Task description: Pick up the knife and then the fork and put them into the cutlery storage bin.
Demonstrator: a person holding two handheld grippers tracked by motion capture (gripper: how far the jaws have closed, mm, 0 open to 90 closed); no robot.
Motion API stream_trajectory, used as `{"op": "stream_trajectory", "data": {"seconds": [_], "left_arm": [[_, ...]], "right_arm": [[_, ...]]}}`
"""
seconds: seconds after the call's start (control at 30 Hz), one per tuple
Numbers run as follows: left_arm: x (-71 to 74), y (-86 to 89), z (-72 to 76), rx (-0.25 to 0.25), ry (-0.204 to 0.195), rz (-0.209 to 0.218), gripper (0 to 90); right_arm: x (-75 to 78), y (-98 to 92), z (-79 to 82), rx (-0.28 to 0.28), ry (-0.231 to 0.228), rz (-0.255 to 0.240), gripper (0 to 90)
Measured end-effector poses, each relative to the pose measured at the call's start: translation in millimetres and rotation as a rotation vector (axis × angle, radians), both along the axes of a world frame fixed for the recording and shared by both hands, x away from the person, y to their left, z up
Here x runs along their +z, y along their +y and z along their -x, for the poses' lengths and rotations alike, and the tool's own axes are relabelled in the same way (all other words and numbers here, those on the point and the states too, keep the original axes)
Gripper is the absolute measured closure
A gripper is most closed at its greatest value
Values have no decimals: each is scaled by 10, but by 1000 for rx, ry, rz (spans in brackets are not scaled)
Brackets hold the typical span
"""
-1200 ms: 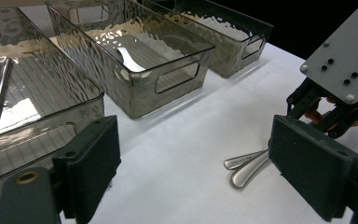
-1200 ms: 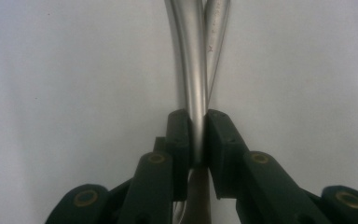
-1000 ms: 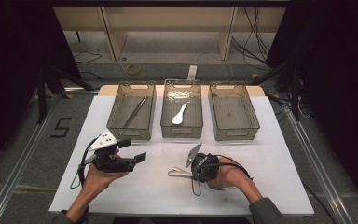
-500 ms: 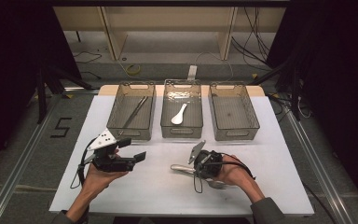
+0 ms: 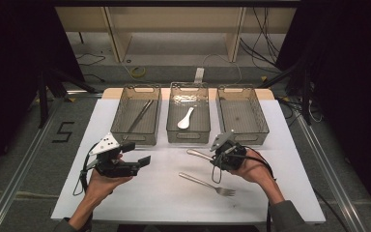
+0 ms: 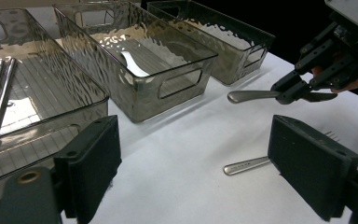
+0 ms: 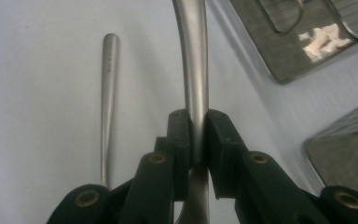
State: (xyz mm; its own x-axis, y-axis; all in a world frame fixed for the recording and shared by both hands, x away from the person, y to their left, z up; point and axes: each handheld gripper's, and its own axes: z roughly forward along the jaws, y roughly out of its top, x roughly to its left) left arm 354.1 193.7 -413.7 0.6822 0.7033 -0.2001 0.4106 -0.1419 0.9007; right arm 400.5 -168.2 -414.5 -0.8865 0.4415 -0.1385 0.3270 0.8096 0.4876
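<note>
Holding a metal utensil by its handle in the right gripper, jaws clamped, lifted above the table near the fork. Thin grip; we risk it pivoting or slipping. Left gripper wide open, empty.

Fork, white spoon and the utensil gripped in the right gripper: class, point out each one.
Fork [image 5: 206, 183]: high view, mid-handle, lying on the table.
White spoon [image 5: 185, 119]: high view, middle of it, in the middle bin.
Gripped utensil [image 7: 194, 70]: right gripper view, on its metal handle.
</note>
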Motion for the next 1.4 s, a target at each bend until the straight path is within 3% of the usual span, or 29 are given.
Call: {"op": "stream_trajectory", "data": {"seconds": [0.13,0.3,0.5,0.93,1.4], "left_arm": [[3,3,0,-2,-3,2,164],[-2,29,-16,16,-13,2,164],[12,77,-17,39,-20,43,164],[22,45,11,25,-46,41,159],[25,18,19,12,-53,27,158]], "right_arm": [[28,-80,-54,-39,-26,-18,809],[195,-255,-121,-94,-61,-66,809],[313,-355,-216,-137,-83,-83,809],[466,-473,-578,-242,-97,-116,809],[549,-485,-930,-314,-95,-120,809]]}}
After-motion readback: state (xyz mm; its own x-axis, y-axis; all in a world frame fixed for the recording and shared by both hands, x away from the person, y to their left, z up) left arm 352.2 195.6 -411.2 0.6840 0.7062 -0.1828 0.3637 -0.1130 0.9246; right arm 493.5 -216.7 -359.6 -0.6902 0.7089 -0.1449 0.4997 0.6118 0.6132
